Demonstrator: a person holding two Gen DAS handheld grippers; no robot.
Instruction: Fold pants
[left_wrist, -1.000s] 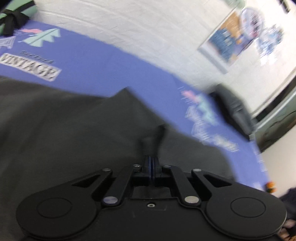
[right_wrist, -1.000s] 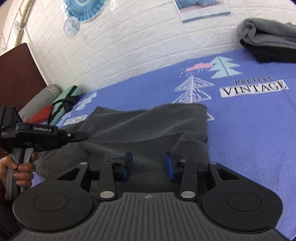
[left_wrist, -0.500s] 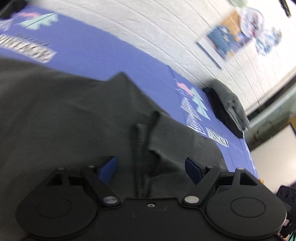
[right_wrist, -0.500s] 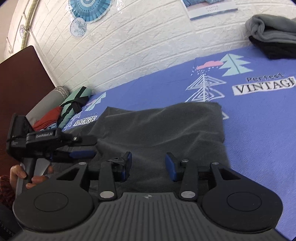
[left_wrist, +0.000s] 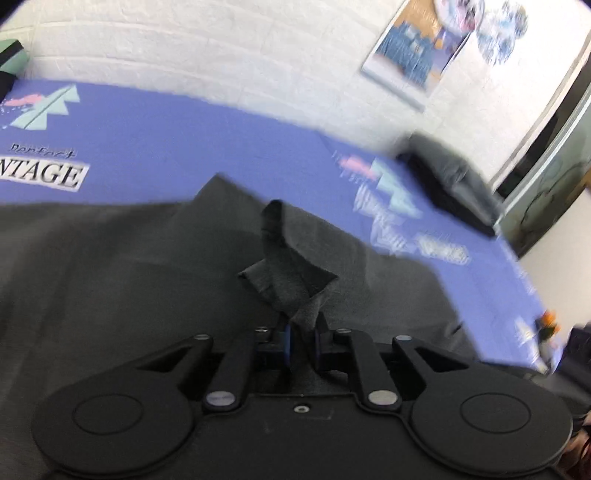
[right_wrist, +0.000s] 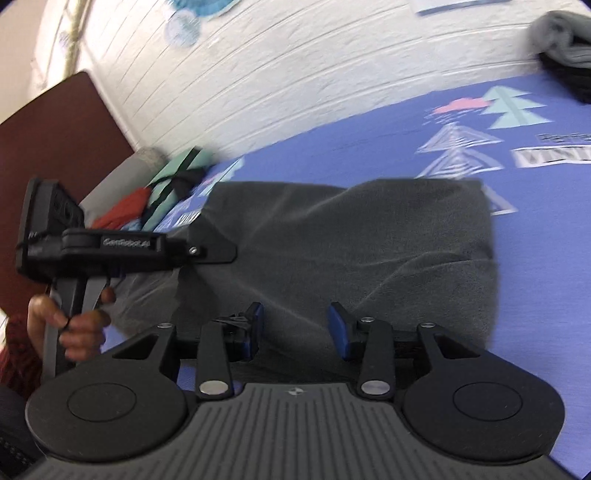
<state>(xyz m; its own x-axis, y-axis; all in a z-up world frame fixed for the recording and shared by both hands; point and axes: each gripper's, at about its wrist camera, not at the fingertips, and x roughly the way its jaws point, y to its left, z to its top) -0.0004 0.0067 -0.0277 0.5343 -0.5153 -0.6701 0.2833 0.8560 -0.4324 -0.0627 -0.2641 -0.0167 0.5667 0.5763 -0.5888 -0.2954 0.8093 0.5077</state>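
The left tongs, which half a second ago stood wide apart over the cloth, have now come together on a bunched, peaked tuft of the dark grey fleece pants, and the fabric rises out of the narrow gap between the blue pads in a crumpled fold. Seen from the right wrist view, those tongs are carried by a hand at the left end of the garment, and the cloth there lifts slightly toward them. That reads as a fresh grasp after a let-go and re-grip, so the left side looks ready to carry its edge over for the next fold. The right tongs are apart and just easing inward, hovering above the near edge of the pants with cloth showing beneath the gap, but nothing pressed between the pads; the view has shifted sideways along the garment since a second ago. The pants lie across the blue printed bed sheet, already doubled into a broad rectangle with soft diagonal wrinkles and a fairly square right edge, well apart from the folded grey clothes by the wall.
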